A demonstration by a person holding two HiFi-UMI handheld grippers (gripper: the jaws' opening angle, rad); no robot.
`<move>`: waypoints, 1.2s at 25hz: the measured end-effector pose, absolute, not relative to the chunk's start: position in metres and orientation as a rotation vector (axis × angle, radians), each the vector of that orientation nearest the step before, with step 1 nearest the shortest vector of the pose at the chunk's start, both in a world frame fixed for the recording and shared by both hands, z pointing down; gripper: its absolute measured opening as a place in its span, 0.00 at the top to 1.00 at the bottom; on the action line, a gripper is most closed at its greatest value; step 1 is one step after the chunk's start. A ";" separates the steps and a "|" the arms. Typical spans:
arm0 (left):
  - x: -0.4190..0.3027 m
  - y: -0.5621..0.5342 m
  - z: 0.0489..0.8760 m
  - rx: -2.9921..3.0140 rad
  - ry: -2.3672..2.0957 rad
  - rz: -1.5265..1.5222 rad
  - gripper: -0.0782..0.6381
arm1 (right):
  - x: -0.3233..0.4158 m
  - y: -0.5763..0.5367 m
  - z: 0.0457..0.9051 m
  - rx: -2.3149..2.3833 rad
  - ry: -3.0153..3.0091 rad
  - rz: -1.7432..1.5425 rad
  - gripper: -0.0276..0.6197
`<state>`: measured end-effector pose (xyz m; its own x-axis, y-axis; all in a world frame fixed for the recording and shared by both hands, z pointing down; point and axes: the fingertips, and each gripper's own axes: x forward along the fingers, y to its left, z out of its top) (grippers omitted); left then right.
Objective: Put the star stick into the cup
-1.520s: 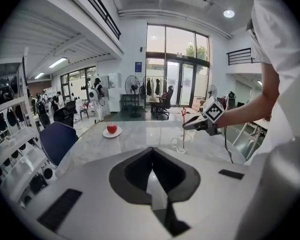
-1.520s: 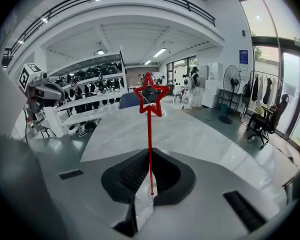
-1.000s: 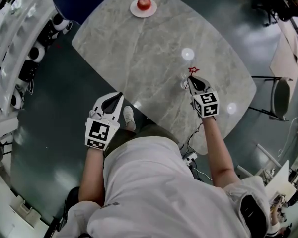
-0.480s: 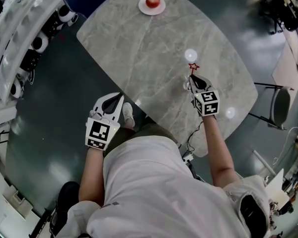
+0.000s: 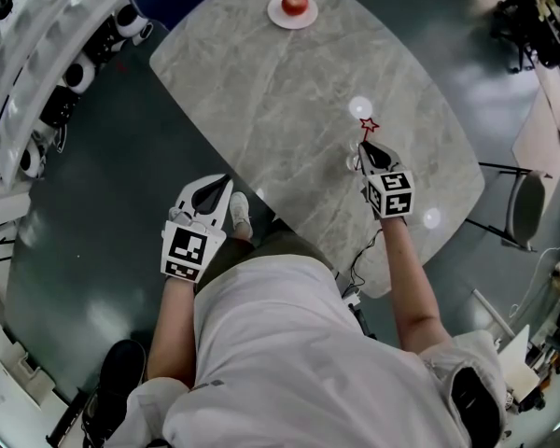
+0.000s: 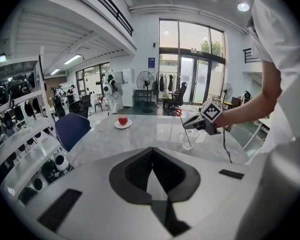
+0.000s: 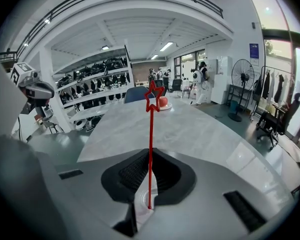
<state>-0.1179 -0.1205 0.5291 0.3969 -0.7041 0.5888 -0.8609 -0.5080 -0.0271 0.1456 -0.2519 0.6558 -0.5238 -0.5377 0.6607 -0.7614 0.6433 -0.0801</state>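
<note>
A red star stick [image 5: 367, 126] stands nearly upright in my right gripper [image 5: 364, 147], which is shut on its shaft. In the left gripper view the stick [image 6: 184, 129] slants down from the jaw tips into a clear cup [image 6: 189, 138] on the grey marble table [image 5: 261, 101]. From the head view the cup [image 5: 352, 161] shows just left of the right jaws. The right gripper view looks along the stick [image 7: 150, 144] to its star tip, with the cup's rim showing below the jaws. My left gripper [image 5: 226, 180] hangs off the table's near edge, shut and holding nothing.
A red apple on a white plate [image 5: 295, 6] sits at the table's far end. A chair [image 5: 527, 189] stands right of the table, a blue chair [image 6: 70, 129] at its far left. Shelves of equipment [image 5: 37, 73] line the left side.
The head view has shifted a little, so the table sits higher and further right. The right gripper still holds the star stick at the cup. The left gripper has stayed put.
</note>
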 end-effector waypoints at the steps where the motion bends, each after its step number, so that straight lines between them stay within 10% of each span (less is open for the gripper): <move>1: -0.118 -0.120 0.529 2.376 -1.371 0.794 0.89 | 0.146 -0.252 0.656 1.008 -2.258 0.487 0.91; 30: -0.094 -0.141 0.511 2.566 -1.184 0.703 0.89 | 0.144 -0.211 0.569 1.185 -2.319 0.430 0.94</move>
